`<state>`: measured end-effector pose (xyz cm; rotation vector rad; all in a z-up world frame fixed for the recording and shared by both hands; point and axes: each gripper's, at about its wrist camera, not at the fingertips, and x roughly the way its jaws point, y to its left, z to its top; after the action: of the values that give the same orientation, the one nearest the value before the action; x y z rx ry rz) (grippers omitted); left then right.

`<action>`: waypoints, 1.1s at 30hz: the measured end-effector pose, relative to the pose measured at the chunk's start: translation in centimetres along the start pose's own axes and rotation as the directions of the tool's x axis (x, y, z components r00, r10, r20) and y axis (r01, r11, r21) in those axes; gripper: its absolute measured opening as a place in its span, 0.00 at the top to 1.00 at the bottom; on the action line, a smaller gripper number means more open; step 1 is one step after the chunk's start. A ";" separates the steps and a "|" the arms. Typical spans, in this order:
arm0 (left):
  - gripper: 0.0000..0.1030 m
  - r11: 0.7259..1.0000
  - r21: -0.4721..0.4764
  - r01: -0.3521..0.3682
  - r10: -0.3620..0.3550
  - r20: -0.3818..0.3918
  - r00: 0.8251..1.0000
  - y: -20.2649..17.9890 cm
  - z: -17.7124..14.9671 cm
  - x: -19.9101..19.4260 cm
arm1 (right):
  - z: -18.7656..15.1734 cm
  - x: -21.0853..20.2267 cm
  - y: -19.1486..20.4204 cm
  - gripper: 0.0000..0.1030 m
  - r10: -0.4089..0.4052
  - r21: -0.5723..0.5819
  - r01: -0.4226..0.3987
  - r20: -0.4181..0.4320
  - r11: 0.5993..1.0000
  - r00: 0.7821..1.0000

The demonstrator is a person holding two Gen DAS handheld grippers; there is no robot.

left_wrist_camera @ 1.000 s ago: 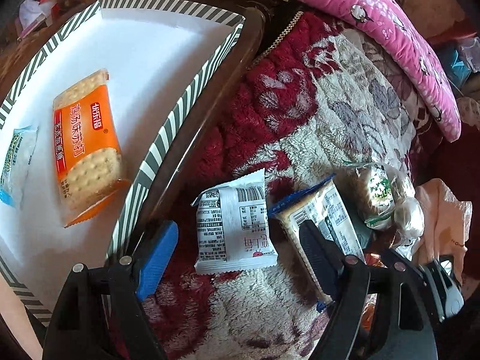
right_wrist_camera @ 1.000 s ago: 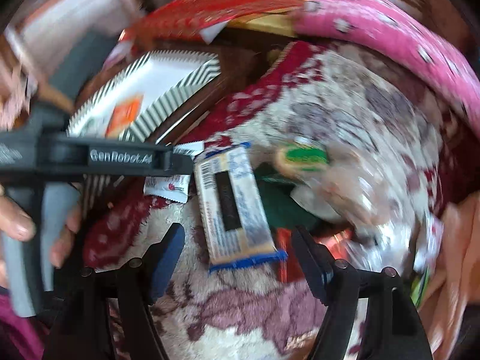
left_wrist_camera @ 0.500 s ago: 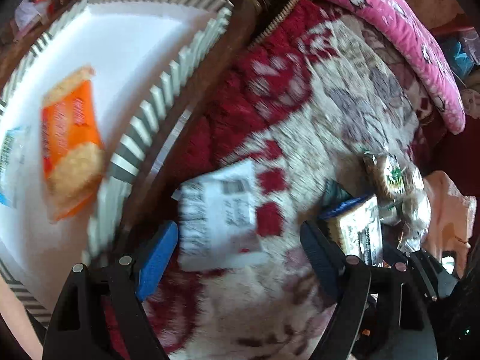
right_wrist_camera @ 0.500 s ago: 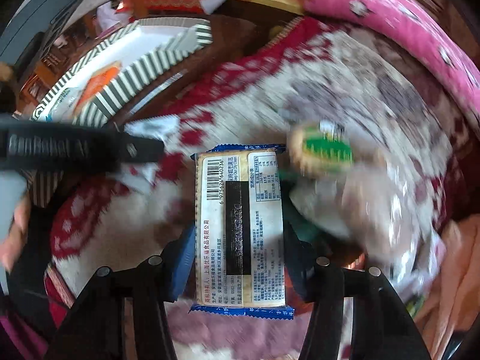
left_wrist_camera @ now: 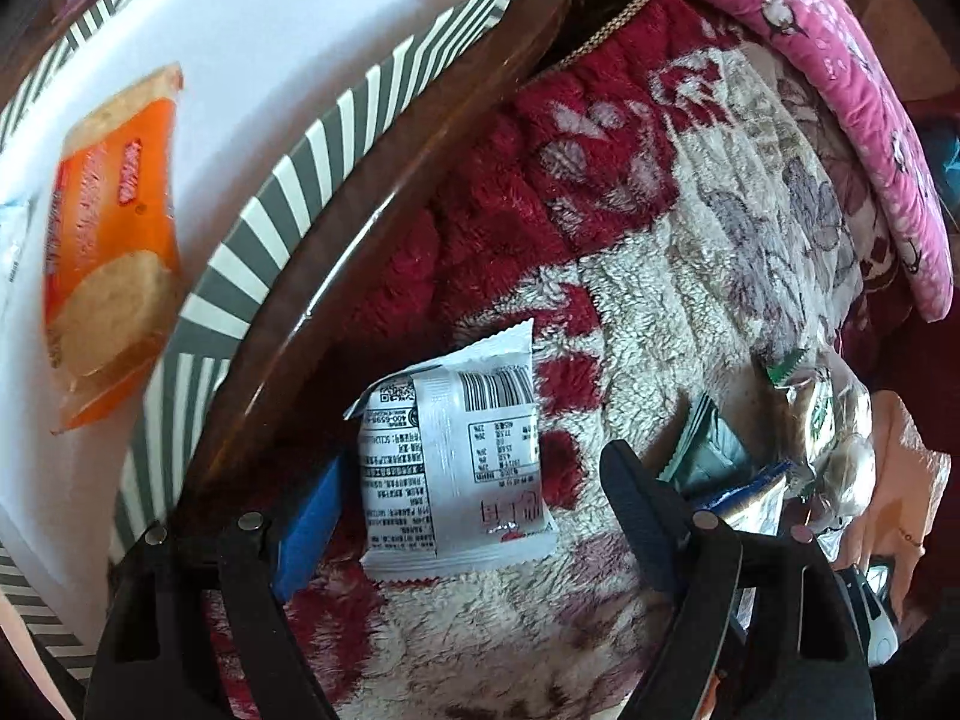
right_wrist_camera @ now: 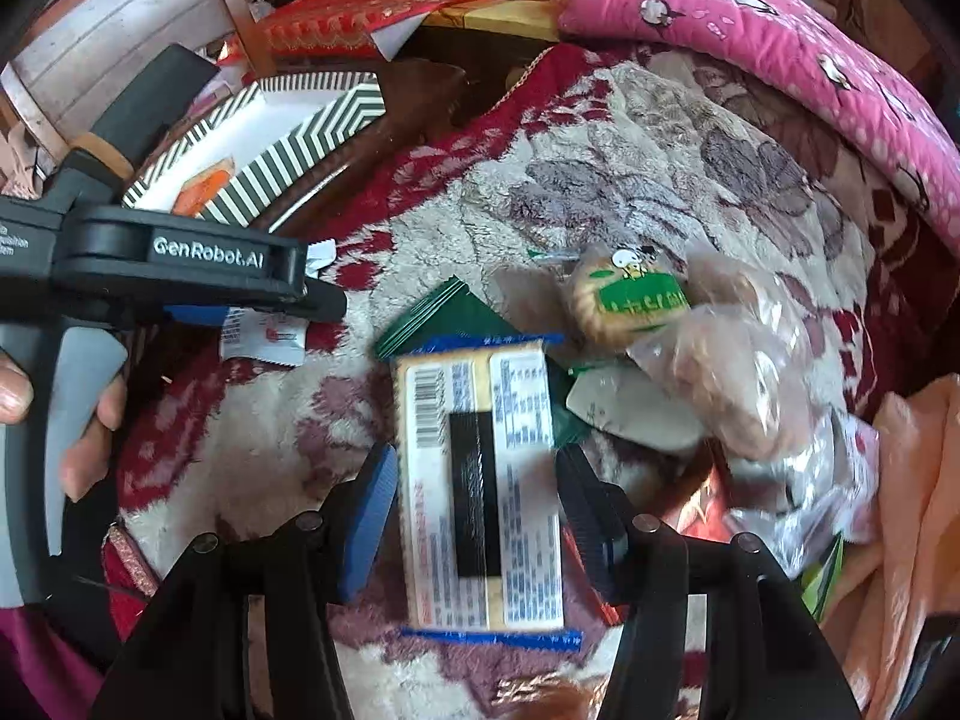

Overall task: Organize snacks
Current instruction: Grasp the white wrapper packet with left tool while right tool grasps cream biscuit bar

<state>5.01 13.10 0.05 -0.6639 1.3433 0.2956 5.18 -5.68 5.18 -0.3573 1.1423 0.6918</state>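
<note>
Although the pile of snacks at the right is a jumble of clear wrappers, only a round biscuit with a green label (right_wrist_camera: 624,306) and a dark green packet (right_wrist_camera: 456,315) can be told apart; the rest blurs together. Part of the white sachet (left_wrist_camera: 456,462) is hidden behind the left gripper's arm in the right-hand view. Everything lies on a plush red and cream floral blanket (left_wrist_camera: 690,276), with a pink quilt (right_wrist_camera: 768,30) bunched along the far edge and a peach cloth (right_wrist_camera: 918,510) at the right. Beside the blanket a striped paper tray (left_wrist_camera: 288,222) sits on dark wood, holding an orange cracker pack (left_wrist_camera: 114,264); a pale packet at its left edge is cut off. The left gripper (left_wrist_camera: 468,510) stands wide, straddling the white sachet without pressing it. The right gripper (right_wrist_camera: 474,504) has just been closing, and its pads now sit against both sides of the blue-edged cracker pack (right_wrist_camera: 480,480), barcode side up.
</note>
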 end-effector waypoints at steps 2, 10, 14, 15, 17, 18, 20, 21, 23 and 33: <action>0.20 1.000 0.004 0.009 -0.009 -0.006 1.000 0.1 0.0 0.2 | 0.0 0.1 0.2 0.41 -0.004 0.001 0.004 -0.004 1.000 1.000; 0.52 0.995 0.094 -0.019 0.015 0.035 0.999 0.4 -1.2 -0.7 | -1.5 1.2 0.6 0.43 -0.035 -0.003 0.035 -0.033 0.999 0.999; 0.52 0.992 0.125 -0.021 0.012 0.076 0.997 0.9 -2.5 -1.9 | -1.9 0.4 0.5 0.43 -0.036 0.017 0.036 -0.016 0.999 0.999; 0.52 0.990 0.138 -0.028 0.015 0.091 0.996 0.9 -2.9 -2.3 | -1.9 0.0 0.5 0.43 -0.032 0.022 0.032 -0.009 0.999 0.999; 0.52 0.986 0.161 -0.032 0.013 0.123 0.992 0.7 -3.7 -3.4 | -2.1 -0.8 0.7 0.43 -0.026 0.035 0.026 0.007 0.999 1.000; 0.52 0.985 0.172 -0.034 0.011 0.135 0.991 0.6 -3.9 -3.8 | -2.2 -1.1 0.6 0.43 -0.016 0.043 0.016 0.010 0.999 1.000; 0.52 0.977 0.206 -0.054 0.019 0.167 0.986 0.3 -5.0 -4.9 | -2.4 -1.6 0.6 0.43 -0.006 0.059 0.005 0.016 0.998 1.000; 0.52 0.974 0.219 -0.059 0.019 0.178 0.984 0.2 -5.2 -5.4 | -2.5 -1.7 0.6 0.43 -0.007 0.062 0.006 0.018 0.998 1.000; 0.52 0.967 0.242 -0.074 0.023 0.204 0.979 -0.1 -5.6 -6.2 | -2.7 -2.1 0.6 0.43 -0.003 0.078 0.001 0.026 0.997 1.000; 0.52 0.944 0.307 -0.124 0.036 0.277 0.960 -1.6 -7.3 -7.8 | -2.8 -3.8 0.4 0.43 -0.007 0.125 -0.001 0.061 0.992 0.998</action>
<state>-1.66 8.86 7.43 -0.2825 1.1251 0.2162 2.00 -8.27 7.59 -0.2304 1.1208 0.6213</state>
